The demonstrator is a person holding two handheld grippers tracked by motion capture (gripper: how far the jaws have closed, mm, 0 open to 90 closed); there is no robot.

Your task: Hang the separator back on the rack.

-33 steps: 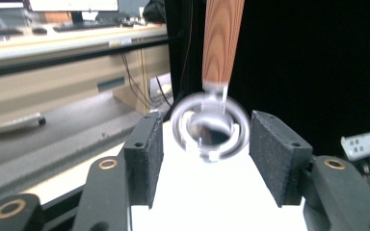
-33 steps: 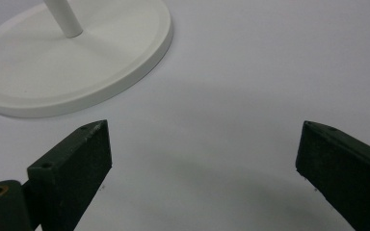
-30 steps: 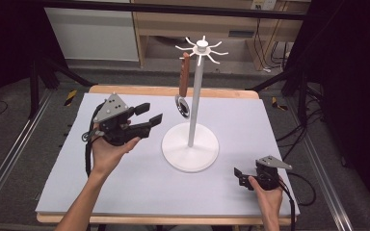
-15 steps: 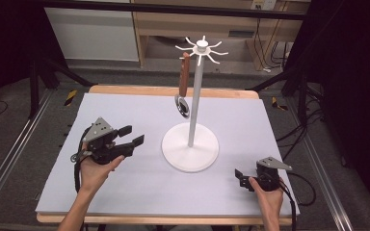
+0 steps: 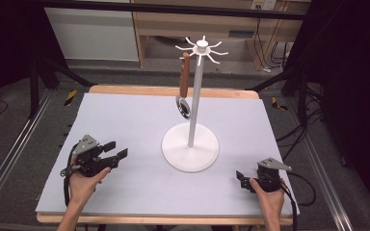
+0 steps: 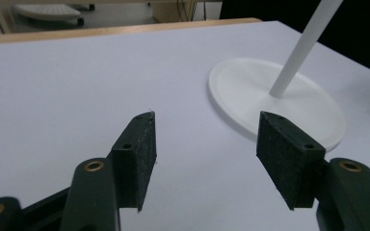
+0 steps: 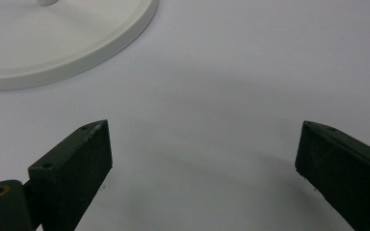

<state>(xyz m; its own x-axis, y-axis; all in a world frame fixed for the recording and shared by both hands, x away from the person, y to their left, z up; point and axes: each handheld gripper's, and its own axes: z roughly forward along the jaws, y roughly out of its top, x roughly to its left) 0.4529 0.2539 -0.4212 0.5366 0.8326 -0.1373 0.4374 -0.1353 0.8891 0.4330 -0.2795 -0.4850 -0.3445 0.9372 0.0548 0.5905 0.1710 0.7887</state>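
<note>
No text, label, brand, number or sign can be read anywhere in these pictures.

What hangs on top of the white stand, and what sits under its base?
A brown-handled spoon hangs from one hook of the white stand, bowl down. The base rests on the white table sheet; whatever lies beneath the base is covered.

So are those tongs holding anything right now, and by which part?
Nothing is held. The left tongs and right tongs both stand open over the bare white table; the spoon hangs on the stand.
</note>
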